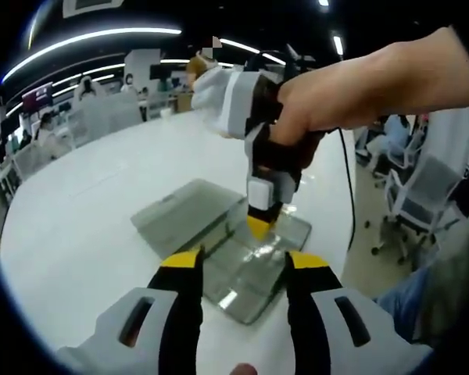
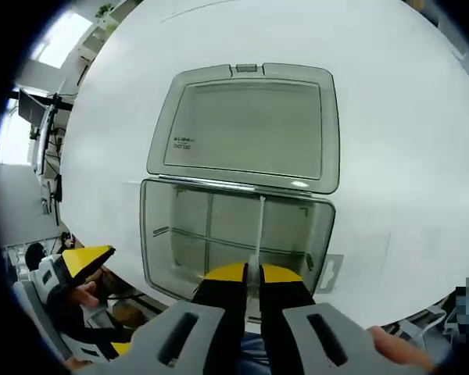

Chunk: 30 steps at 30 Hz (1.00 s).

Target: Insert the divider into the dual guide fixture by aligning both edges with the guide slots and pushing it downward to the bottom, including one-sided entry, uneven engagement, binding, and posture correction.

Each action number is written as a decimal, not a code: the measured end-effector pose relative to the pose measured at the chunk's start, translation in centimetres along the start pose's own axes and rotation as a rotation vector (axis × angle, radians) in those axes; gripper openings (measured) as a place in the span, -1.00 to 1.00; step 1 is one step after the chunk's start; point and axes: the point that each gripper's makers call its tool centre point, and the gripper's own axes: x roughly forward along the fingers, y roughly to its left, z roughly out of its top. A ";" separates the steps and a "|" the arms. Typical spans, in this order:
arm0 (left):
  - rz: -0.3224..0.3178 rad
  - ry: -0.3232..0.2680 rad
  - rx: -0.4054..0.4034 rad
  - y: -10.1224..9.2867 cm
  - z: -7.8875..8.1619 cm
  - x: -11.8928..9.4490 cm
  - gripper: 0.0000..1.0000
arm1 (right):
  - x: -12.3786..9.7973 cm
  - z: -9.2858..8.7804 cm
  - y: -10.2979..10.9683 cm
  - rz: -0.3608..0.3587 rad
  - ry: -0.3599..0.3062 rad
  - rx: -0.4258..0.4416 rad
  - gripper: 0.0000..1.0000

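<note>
Two grippers in play. We see the right gripper with fingers clamped on the divider, a thin clear plastic strip standing on edge across the fixture, a translucent grey box with inner partitions and its hinged lid lying flat open behind. Box sits on the white worktop. Left gripper hovers near the box's front edge, fingers apart, holding nothing.

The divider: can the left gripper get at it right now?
Probably not easily. The right gripper sits shut on the divider from above, in the box. The left gripper hangs open just short of the box.
</note>
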 end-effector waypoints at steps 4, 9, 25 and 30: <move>0.004 0.001 -0.004 0.1 -0.2 -0.2 -0.20 | 0.2 0.0 0.1 -0.001 0.005 0.007 -1.00; 0.007 0.002 -0.009 0.2 -0.3 -0.3 -0.20 | 0.4 -0.1 0.1 -0.016 0.010 -0.001 -1.00; 0.014 0.003 -0.018 0.6 -0.6 -0.7 -0.21 | 1.4 -0.3 0.0 -0.037 0.016 0.021 -1.00; 0.017 0.004 -0.020 0.7 -0.6 -0.7 -0.21 | 1.5 -0.2 -0.1 -0.040 0.022 0.030 -1.00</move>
